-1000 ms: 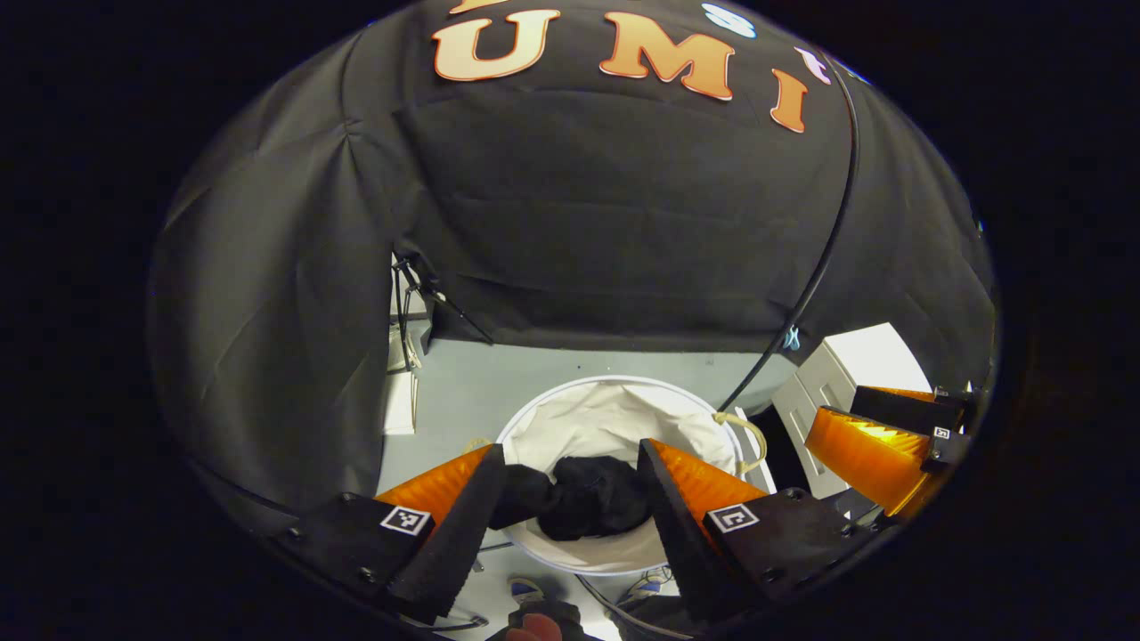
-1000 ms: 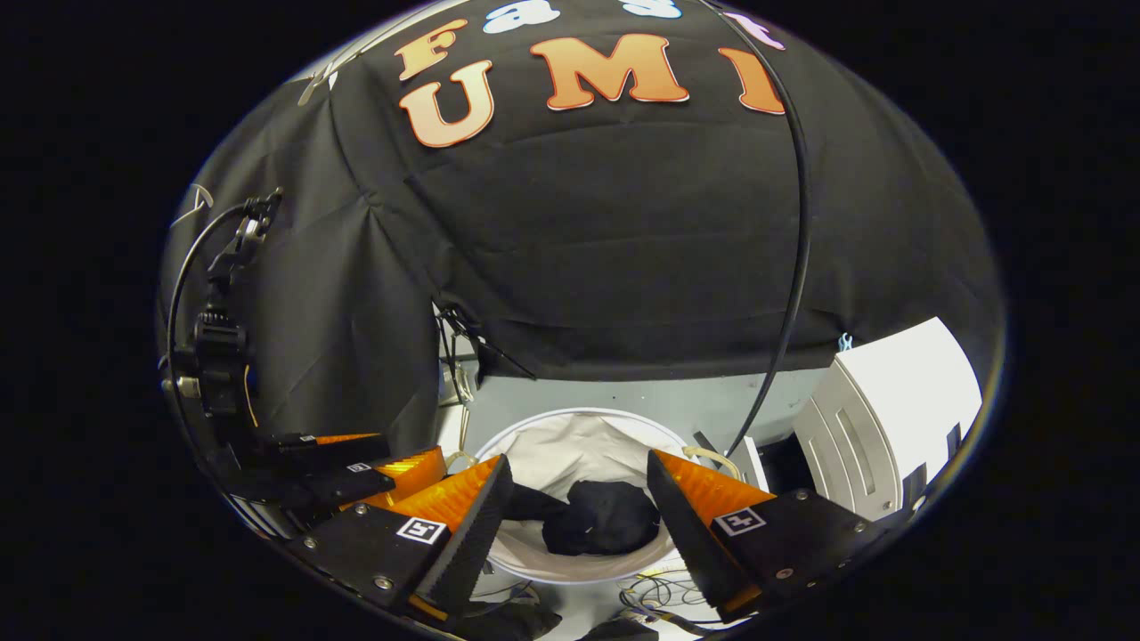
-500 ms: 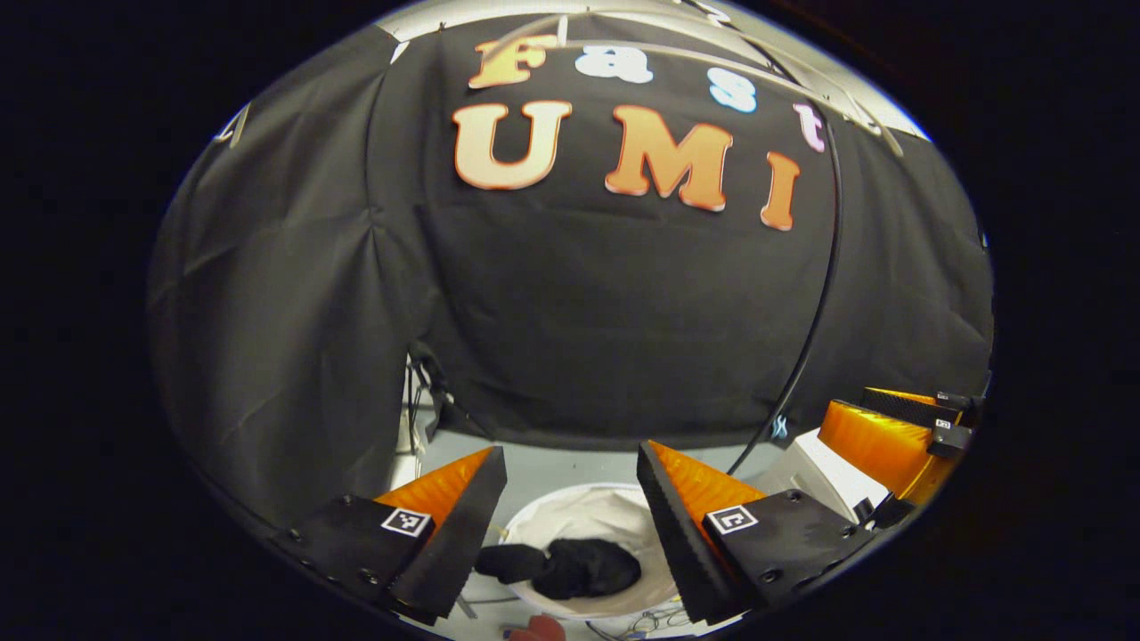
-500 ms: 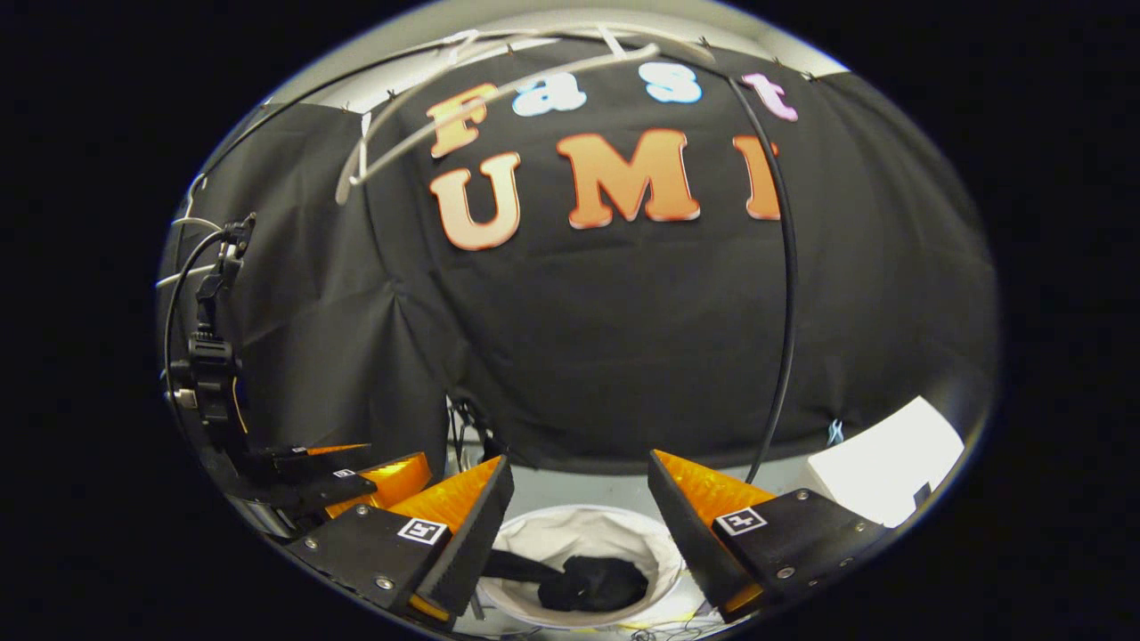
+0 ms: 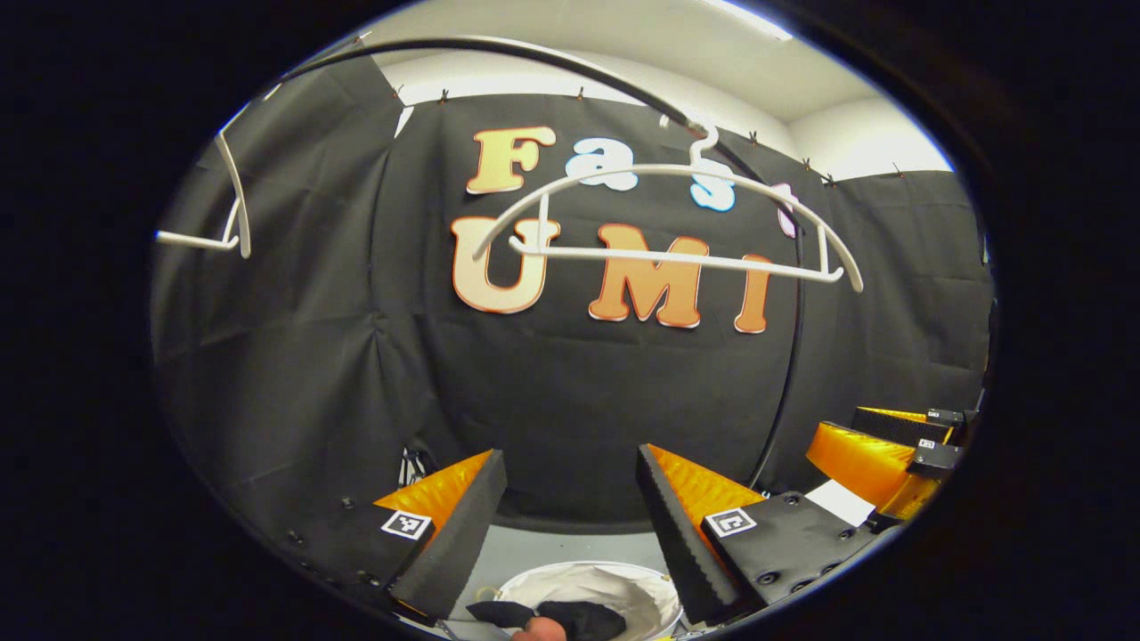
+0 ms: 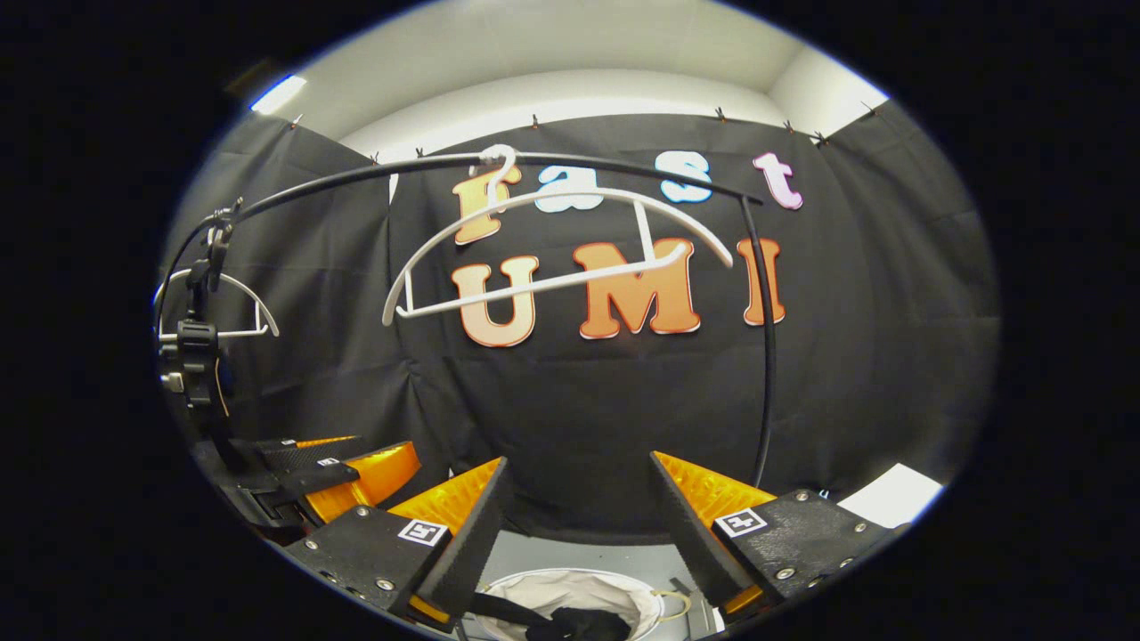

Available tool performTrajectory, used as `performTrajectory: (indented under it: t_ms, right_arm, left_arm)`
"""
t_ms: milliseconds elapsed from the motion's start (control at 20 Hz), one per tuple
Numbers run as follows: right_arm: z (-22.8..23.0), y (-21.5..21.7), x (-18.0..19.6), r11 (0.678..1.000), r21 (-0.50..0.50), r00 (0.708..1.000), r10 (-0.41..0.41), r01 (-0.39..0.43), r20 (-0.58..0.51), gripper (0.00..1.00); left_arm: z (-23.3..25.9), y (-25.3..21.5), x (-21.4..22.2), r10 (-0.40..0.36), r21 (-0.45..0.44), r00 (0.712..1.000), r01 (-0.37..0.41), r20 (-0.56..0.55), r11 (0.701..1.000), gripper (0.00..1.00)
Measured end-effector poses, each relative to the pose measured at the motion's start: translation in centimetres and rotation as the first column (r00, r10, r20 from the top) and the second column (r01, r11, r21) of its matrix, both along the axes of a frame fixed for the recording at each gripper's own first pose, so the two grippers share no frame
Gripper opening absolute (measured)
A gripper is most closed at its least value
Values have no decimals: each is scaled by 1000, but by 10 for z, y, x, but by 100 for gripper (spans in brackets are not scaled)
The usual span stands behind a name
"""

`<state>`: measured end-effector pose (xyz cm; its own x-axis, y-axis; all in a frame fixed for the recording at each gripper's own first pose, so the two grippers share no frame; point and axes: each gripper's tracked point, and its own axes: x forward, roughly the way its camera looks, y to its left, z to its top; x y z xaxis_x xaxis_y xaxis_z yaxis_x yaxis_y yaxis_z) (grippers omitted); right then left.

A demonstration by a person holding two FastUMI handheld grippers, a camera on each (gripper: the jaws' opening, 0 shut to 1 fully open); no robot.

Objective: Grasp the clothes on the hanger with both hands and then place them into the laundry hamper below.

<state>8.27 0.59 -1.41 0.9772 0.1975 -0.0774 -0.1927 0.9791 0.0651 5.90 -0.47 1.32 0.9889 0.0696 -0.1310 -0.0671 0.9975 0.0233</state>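
The black clothes (image 5: 557,614) lie in the hamper (image 5: 637,595) under the bare hanger (image 5: 677,258), so placing looks done, and the left gripper (image 5: 570,516) and right gripper (image 6: 579,525), both open and empty, need only withdraw.

the clothes (image 6: 570,621) lie in the laundry hamper (image 6: 623,595) on the floor, well below the hanger (image 6: 552,258) on the rail (image 6: 623,167)

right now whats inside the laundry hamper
A crumpled black garment lies inside the white-lined laundry hamper. Its lower part and the hamper's bottom are cut off from view.
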Motion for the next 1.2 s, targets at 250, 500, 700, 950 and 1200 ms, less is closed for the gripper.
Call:
performTrajectory:
  t_ms: [250, 500, 700, 950, 1200]
  right_arm:
    - [33, -10, -25, 999, 29, 998, -32, 31, 54, 93]
    - [38, -17, -38, 997, 1, 992, -83, 83, 93, 93]
    - [44, -19, -38, 995, 14, 990, -95, 94, 103, 93]
    - [51, -17, -37, 995, 11, 988, -100, 99, 120, 93]
    - [57, -14, -41, 995, 24, 986, -103, 101, 129, 93]
  left_arm:
    - [28, -2, -14, 12, 24, 996, -14, 83, 1000, 94]
    - [33, -3, -23, 11, -7, 996, -11, 92, 1000, 96]
    - [34, -2, -26, 26, -14, 995, -24, 97, 1000, 96]
    - [38, 2, -30, 32, -6, 993, -31, 116, 999, 96]
    - [39, -2, -32, 22, -18, 994, -20, 110, 1000, 96]
